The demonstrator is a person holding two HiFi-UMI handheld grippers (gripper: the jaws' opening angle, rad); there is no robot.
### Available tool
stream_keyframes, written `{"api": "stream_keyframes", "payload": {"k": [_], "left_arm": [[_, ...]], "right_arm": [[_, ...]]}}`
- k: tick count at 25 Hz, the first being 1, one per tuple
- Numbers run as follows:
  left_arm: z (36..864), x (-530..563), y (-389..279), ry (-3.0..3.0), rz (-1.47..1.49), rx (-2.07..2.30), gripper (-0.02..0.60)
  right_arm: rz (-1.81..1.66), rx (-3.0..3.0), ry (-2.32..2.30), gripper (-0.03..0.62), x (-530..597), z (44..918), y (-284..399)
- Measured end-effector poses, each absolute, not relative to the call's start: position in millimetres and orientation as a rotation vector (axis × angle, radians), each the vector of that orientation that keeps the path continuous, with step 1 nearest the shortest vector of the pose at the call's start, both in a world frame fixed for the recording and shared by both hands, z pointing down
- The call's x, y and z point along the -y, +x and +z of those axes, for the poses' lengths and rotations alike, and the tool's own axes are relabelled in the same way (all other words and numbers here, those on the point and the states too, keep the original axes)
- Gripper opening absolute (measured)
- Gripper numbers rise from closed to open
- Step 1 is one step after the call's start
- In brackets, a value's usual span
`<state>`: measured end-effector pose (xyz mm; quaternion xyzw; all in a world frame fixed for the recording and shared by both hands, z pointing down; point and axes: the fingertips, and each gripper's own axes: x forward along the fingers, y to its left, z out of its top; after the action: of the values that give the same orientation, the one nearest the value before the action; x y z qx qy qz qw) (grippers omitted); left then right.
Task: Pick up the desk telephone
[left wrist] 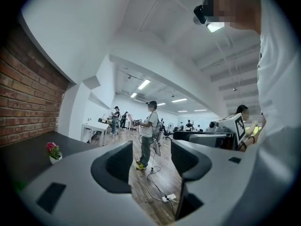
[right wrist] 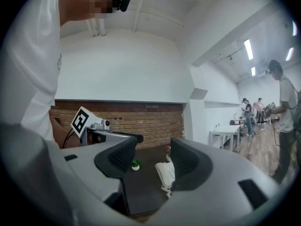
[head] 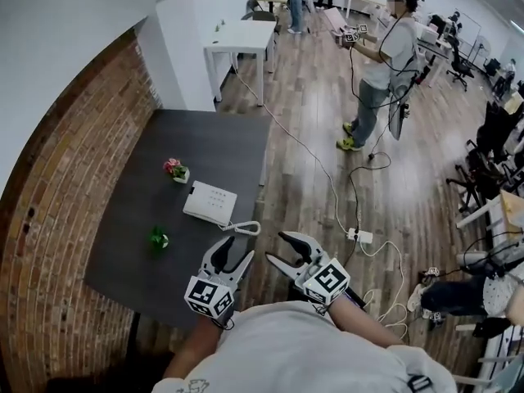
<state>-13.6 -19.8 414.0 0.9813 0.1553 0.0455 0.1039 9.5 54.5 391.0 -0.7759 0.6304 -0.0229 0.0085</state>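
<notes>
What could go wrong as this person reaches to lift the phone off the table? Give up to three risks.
1. The curly cord lies beside the phone, toward both open grippers; the left gripper or right gripper might snag it.
2. The flower pot stands close behind the phone; a push could tip it.
3. The phone looks wide and flat, so one pair of fingers may lose it.
</notes>
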Motion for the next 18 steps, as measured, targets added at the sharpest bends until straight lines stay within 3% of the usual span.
{"api": "stream_keyframes", "payload": {"k": [18], "left_arm": [[432.2,18.3,175.8,2.881,0.176,-0.121,0.267]], "right_arm": [[-0.156,-2.256,-2.158,0.239,-53.2,401.0,206.5]]}}
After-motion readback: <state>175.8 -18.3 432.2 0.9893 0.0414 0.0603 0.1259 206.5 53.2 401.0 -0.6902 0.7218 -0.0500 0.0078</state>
